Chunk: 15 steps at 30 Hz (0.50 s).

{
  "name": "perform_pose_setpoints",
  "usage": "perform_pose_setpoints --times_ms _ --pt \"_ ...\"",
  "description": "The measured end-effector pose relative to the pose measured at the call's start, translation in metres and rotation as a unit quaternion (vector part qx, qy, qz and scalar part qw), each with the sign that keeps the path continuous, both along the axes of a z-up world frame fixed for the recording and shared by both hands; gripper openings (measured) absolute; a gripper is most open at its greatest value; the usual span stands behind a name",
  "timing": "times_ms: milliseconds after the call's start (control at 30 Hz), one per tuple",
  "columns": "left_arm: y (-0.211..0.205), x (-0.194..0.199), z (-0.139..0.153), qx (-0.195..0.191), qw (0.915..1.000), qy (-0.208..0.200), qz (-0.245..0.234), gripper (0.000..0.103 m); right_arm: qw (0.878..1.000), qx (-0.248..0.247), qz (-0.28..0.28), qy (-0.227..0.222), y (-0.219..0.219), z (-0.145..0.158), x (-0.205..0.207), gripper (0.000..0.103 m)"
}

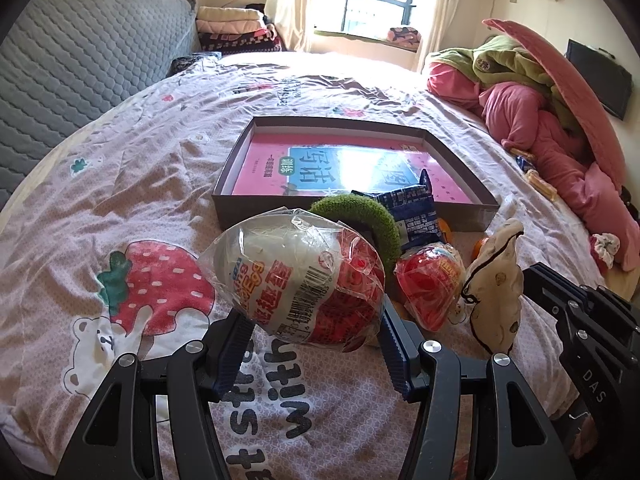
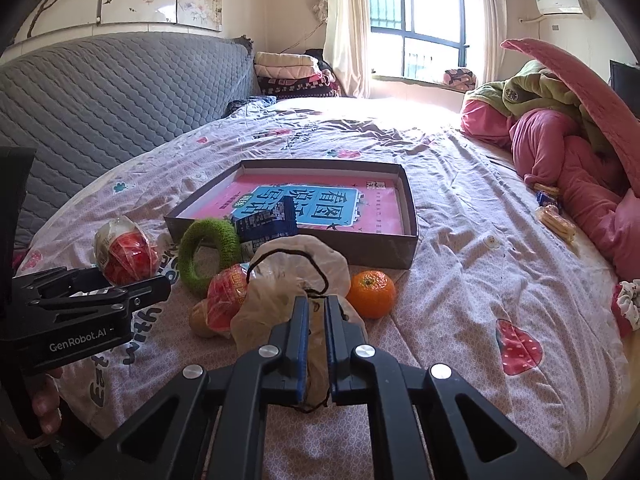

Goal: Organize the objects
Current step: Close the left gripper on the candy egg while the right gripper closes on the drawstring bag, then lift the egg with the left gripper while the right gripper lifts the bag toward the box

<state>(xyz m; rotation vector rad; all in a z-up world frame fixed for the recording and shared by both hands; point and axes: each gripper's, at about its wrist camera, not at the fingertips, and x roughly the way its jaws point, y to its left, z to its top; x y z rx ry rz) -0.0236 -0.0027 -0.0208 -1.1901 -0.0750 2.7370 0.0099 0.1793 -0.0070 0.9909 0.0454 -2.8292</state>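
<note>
My left gripper (image 1: 312, 330) is shut on a plastic-wrapped red and white snack ball (image 1: 296, 276), also seen in the right wrist view (image 2: 126, 256). My right gripper (image 2: 316, 312) is shut on a beige cloth pouch (image 2: 296, 276) with a black cord, which stands upright in the left wrist view (image 1: 494, 292). A shallow dark box (image 2: 408, 216) holding a pink book (image 2: 320, 204) lies on the bed beyond. In front of it lie a green fuzzy ring (image 2: 208, 254), a blue packet (image 2: 268, 220), a second red snack ball (image 2: 228, 296) and an orange (image 2: 372, 288).
The bed sheet (image 2: 460, 280) is pink with strawberry prints. A grey quilted headboard (image 2: 100, 100) stands at left. A pile of pink and green bedding (image 2: 568, 152) lies at right, with small snack packets (image 2: 552, 212) beside it. The window is behind.
</note>
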Motion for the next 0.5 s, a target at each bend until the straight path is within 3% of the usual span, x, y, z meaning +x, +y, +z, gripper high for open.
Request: perform_pose_setpoints --times_ms 500 --pt "0.0014 -0.002 -0.0037 0.002 1.0 -0.006 -0.003 0.061 0.999 -0.038 0.031 -0.014 -0.003 -0.0068 -0.0096 0.0"
